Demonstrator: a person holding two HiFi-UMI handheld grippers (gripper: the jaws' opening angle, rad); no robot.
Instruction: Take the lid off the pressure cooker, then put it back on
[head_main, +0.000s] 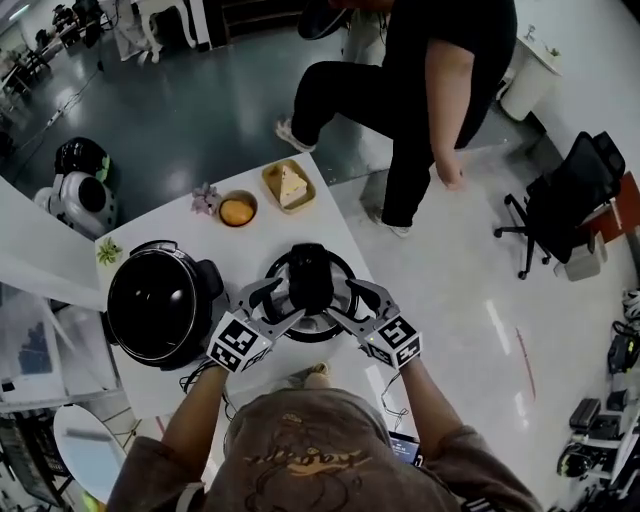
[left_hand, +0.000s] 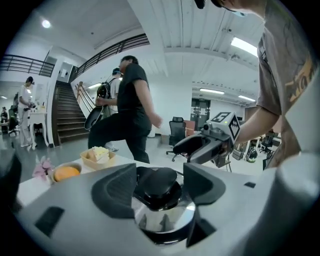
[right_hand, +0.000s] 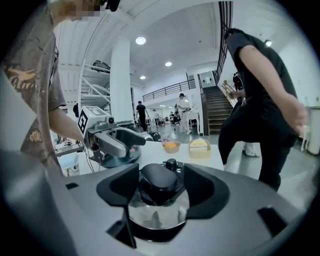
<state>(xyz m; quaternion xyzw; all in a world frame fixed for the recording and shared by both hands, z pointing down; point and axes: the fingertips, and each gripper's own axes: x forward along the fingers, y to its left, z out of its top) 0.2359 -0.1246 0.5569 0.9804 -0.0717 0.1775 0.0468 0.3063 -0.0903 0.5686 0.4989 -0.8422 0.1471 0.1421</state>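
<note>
Head view: the pressure cooker lid (head_main: 312, 324) lies on the white table (head_main: 300, 230), just right of the black cooker (head_main: 160, 300). The left gripper (head_main: 275, 305) and the right gripper (head_main: 350, 303) meet over it from the two sides — each one is released, with jaws wide on both sides of the black knob (left_hand: 157, 181) and pads not pressing it. Each gripper carries a cube (head_main: 240, 342) with black-and-white square patterns. The print on the brown shirt (head_main: 305, 455) is too blurred to read.
</note>
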